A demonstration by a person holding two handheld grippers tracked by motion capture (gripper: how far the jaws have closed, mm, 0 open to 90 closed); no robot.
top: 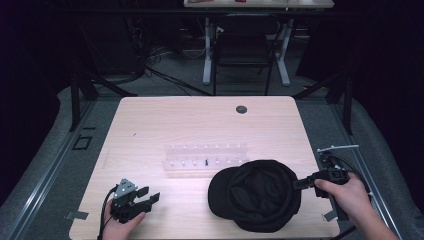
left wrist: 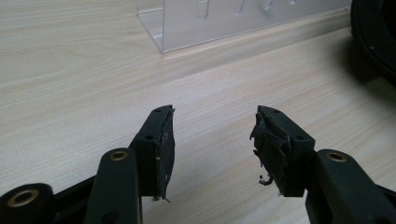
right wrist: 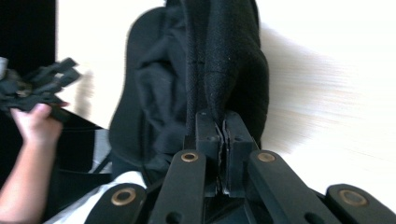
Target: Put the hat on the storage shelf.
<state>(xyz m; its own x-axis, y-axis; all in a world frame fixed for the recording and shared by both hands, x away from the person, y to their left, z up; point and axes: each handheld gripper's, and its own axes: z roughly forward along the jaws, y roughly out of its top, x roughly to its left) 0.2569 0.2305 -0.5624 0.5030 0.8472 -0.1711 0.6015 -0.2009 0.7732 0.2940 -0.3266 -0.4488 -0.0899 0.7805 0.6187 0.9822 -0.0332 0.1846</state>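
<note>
Handling: black cap (top: 256,195) looks light and soft, a floppy fabric crown that should sag and fold when lifted by one edge; the brim is likely the stiffer part
Fragility: probably none to speak of, cloth that tolerates a firm pinch; little risk of slipping, since the weave looks coarse
Where to hold: the rim of the crown, where the band gives doubled cloth to bite on; the brim would be the steadier alternative
Look: all black, opening turned upward so the darker lining shows, brim toward the left in the high view
Place: on the wooden table (top: 150,125), near its front right corner, just in front of a clear acrylic rack (top: 206,157)
Right gripper (right wrist: 221,122): jaws pinched together on a fold of the cap's edge, at the cap's right side
Left gripper (left wrist: 212,140): jaws spread apart with nothing between them, well apart from the cap, low over the front left of the table
</note>
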